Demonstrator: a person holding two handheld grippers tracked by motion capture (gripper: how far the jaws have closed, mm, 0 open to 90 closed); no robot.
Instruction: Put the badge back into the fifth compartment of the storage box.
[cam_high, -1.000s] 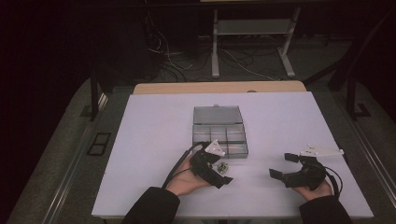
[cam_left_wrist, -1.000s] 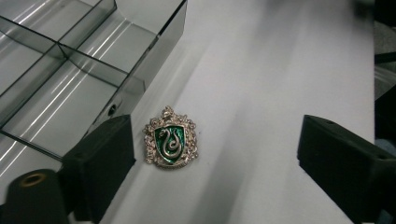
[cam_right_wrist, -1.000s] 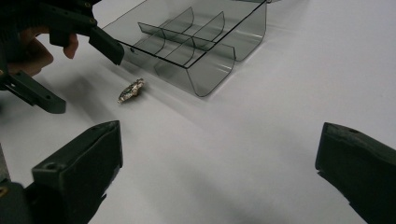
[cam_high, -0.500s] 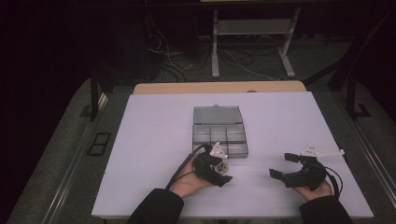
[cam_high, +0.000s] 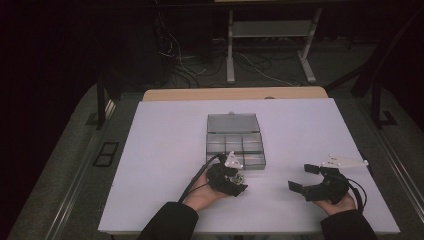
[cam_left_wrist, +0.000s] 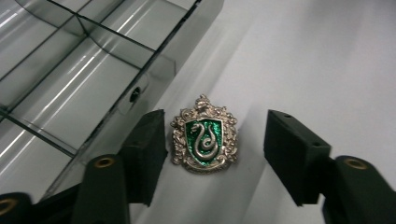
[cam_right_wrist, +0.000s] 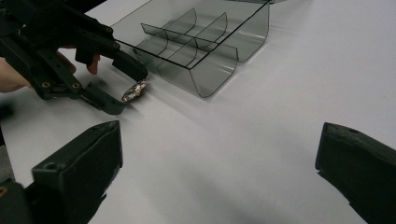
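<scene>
In the high view, the left gripper (cam_high: 239, 181) is seen low over the white table (cam_high: 150, 165), just in front of the clear plastic compartment box with its lid laid open (cam_high: 235, 145); a small silvery thing lies between its jaws. The right gripper (cam_high: 304, 178) is held well apart to the right, jaws spread on nothing.

In the left gripper view, that thing is resolved as a silver crest-shaped badge with a green enamel shield and a coiled snake (cam_left_wrist: 204, 135), flat on the table beside the box's front wall. The jaws have just been closing around it; one pad stands just beside its edge, the other apart, so no grip is made yet. The step is judged to be the grasp; further closing, then a lift toward a compartment, is called for.

In the right gripper view, the badge's low profile is shown side-on, and the empty compartments.
</scene>
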